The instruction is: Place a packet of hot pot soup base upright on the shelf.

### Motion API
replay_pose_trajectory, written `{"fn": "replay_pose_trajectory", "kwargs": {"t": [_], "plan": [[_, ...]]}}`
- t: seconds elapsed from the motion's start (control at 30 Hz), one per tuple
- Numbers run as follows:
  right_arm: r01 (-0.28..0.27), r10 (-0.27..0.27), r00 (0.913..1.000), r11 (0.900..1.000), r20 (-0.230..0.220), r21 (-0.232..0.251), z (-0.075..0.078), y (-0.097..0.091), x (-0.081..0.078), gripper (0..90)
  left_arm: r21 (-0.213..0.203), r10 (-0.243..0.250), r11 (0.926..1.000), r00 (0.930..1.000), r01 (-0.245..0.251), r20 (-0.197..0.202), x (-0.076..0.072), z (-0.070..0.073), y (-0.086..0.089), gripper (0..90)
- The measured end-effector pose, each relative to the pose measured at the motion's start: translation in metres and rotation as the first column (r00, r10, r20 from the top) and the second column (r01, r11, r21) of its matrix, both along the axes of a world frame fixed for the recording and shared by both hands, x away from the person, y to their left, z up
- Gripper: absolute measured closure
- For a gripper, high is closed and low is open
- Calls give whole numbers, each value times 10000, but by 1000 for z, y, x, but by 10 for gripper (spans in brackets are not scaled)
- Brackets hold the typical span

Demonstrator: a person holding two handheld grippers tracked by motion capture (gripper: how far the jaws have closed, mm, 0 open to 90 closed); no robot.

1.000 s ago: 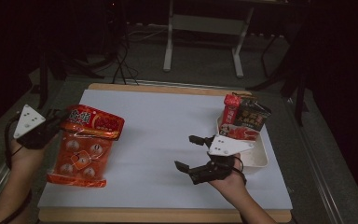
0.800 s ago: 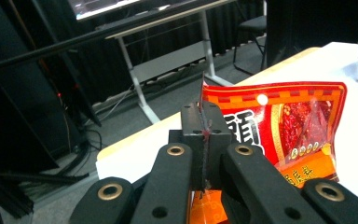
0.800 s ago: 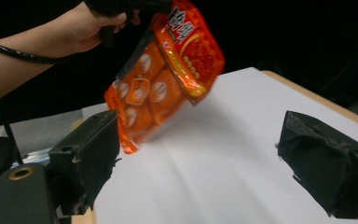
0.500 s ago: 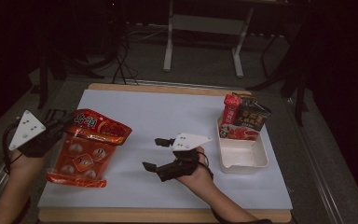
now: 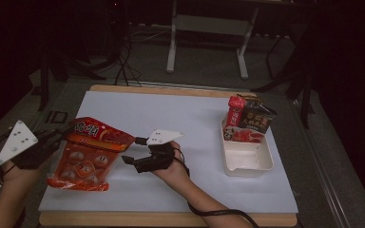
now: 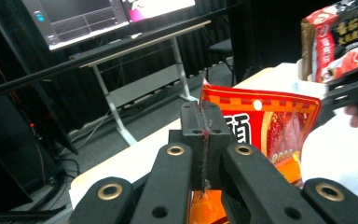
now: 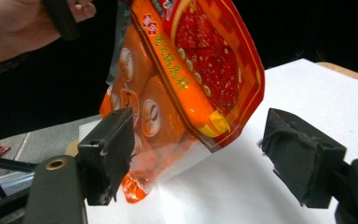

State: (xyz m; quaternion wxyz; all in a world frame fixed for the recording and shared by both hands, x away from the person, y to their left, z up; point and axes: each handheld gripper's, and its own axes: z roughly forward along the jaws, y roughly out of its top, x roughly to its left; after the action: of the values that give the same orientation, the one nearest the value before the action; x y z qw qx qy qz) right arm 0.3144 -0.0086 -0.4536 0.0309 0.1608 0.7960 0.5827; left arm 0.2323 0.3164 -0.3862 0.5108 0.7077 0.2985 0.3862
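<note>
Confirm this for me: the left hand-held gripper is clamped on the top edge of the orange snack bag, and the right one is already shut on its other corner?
Not quite. The right hand-held gripper is open: the right gripper view shows its jaws apart, just short of the orange snack bag. The left hand-held gripper is indeed clamped on the top edge.

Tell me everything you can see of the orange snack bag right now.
The orange snack bag is glossy plastic film with a red printed top panel and a clear window showing round pieces. The left gripper is shut on its top edge, tilting it up, its bottom on the white sheet. The right gripper is open, jaws either side of its free corner, not pressing.
</note>
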Motion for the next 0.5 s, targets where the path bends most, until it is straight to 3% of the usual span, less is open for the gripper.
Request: {"fn": "replay_pose_trajectory", "kwargs": {"t": [0.2,0.33,0.5], "plan": [[88,-96,9995,9996,313,256,6,6,5,390,-127,-118,9999,9999,117,-29,-4,0,5,900],[-221,217,9984,9997,523,81,13,17,8,581,-286,-319,9991,9995,317,-72,-5,0,6,900],[-377,389,9969,9991,680,-195,17,28,11,684,-354,-431,9985,9990,427,-105,-6,0,6,900]]}}
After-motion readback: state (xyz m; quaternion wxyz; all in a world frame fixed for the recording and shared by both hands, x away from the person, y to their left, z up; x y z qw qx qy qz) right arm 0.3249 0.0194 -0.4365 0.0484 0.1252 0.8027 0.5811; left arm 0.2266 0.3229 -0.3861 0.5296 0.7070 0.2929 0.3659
